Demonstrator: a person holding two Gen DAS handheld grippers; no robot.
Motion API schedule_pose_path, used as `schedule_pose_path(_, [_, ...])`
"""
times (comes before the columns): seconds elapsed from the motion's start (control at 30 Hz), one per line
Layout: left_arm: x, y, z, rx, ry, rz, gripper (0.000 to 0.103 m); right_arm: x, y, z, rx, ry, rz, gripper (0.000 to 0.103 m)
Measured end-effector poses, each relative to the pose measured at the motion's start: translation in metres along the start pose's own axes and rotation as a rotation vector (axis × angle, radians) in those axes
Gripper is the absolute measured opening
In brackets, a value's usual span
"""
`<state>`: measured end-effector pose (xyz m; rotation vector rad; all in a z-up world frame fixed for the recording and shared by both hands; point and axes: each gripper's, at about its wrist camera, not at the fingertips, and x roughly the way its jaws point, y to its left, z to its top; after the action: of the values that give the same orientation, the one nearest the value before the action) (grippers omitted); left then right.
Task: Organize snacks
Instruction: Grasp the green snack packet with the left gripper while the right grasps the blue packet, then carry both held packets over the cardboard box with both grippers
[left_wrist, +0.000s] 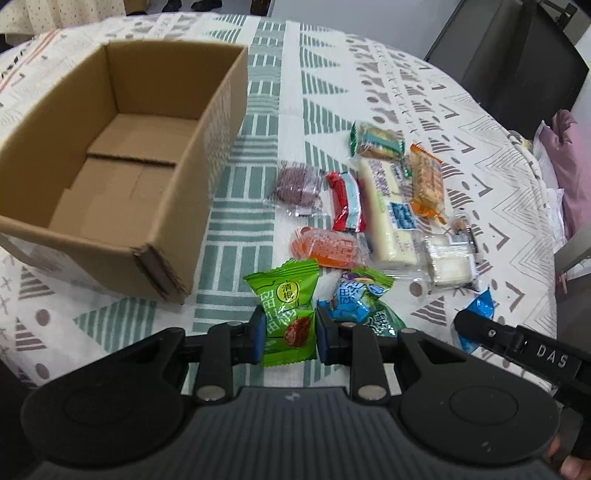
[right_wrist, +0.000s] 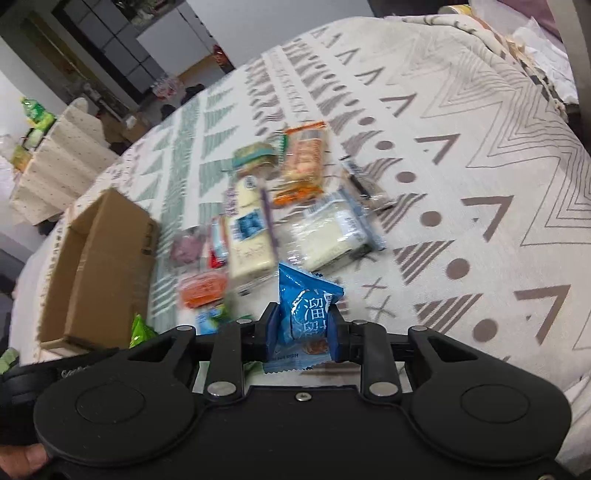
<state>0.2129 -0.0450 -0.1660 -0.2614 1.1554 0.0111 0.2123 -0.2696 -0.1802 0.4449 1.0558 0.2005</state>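
Pinching upright packets lengthwise: left gripper (left_wrist: 287, 334) the green packet (left_wrist: 286, 314), right gripper (right_wrist: 303, 328) the blue packet (right_wrist: 304, 317).

An open, empty brown cardboard box (left_wrist: 122, 147) stood left of a loose cluster of wrapped snacks (left_wrist: 373, 206) on the worktop, while a green foil snack packet (left_wrist: 286, 314) sat pinched in the left tool and a blue foil snack packet (right_wrist: 306, 317) in the right.

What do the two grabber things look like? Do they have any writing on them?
Both match. The left gripper and right gripper are black plastic with blue pads, silver pivot pins, round discs either side and a ribbed grey middle. White letters "DAS" mark the right gripper's side.
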Motion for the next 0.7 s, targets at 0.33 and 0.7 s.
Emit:
schedule_pose_path(0.33, [-0.039,0.006,0.011,0.016,-0.015,-0.017,0.026,-0.028,0.028,0.002,-0.033,-0.053,0.043,0.026])
schedule_pose_path(0.7, [-0.063,0.027,0.031,0.002,-0.031,-0.038,0.026,-0.037,0.071,0.014,-0.072,-0.071,0.068,0.026])
